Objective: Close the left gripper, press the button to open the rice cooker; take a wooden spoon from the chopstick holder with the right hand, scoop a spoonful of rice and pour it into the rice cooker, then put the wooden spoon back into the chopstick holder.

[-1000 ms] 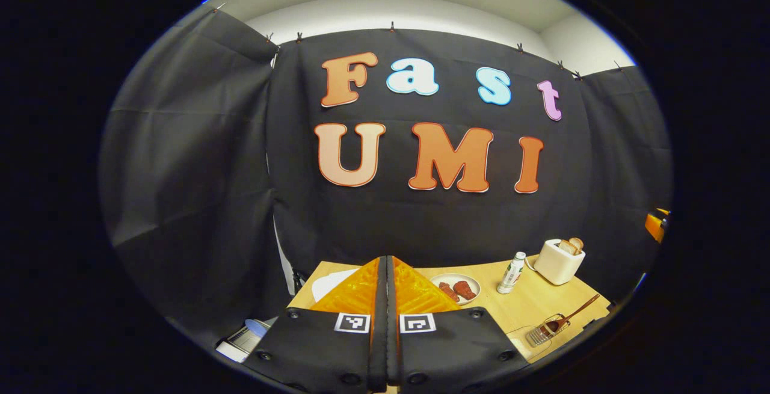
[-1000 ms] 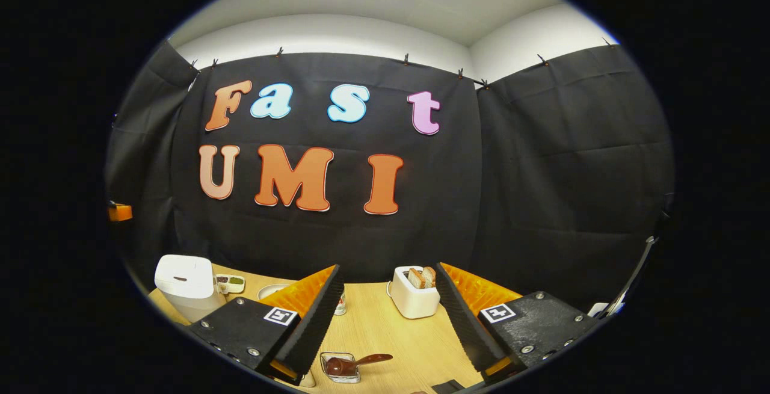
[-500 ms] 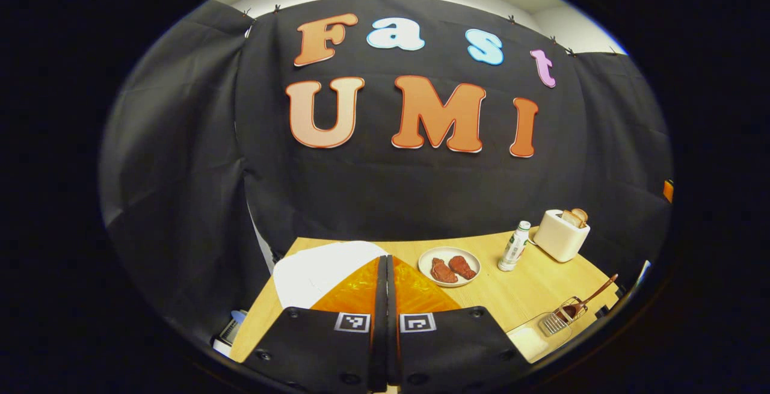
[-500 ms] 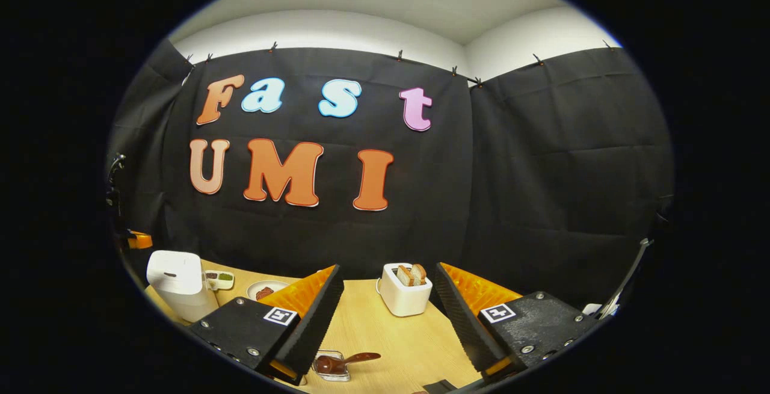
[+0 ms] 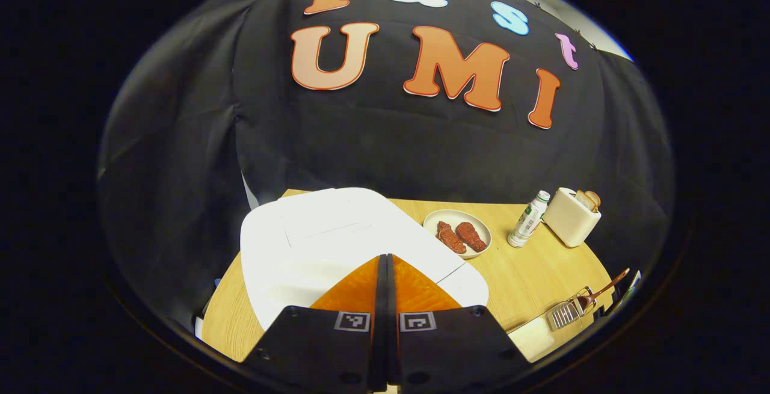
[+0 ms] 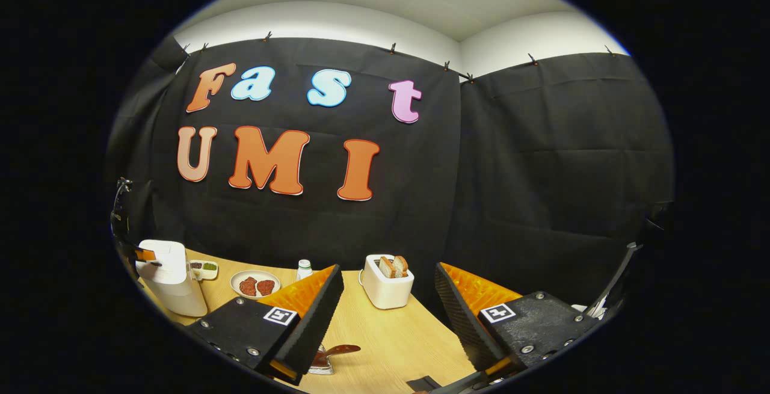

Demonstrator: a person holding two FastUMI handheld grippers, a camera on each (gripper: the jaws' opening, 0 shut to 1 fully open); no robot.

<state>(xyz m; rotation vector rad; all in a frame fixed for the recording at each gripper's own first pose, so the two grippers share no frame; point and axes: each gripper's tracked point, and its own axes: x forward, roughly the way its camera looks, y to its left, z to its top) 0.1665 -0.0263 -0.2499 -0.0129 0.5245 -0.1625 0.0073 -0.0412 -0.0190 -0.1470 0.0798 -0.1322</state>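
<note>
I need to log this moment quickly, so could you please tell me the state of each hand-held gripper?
Left hand-held gripper: closed, holding nothing, poised over the rice cooker.
Right hand-held gripper: open, holding nothing.

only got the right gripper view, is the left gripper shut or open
Observer: Shut. In the left gripper view the left gripper has its fingers pressed together with nothing between them.
Operator: what's it pointing at
Observer: Its tips lie over the front of the white cooker, whose lid is down. I cannot tell whether they touch it.
Operator: my own finger hides most of the spoon holder, anything next to it
Observer: A pale tub sits right beside the wire holder, on the near side. The spoon leans out of the holder, handle up and away from the tub.
</note>
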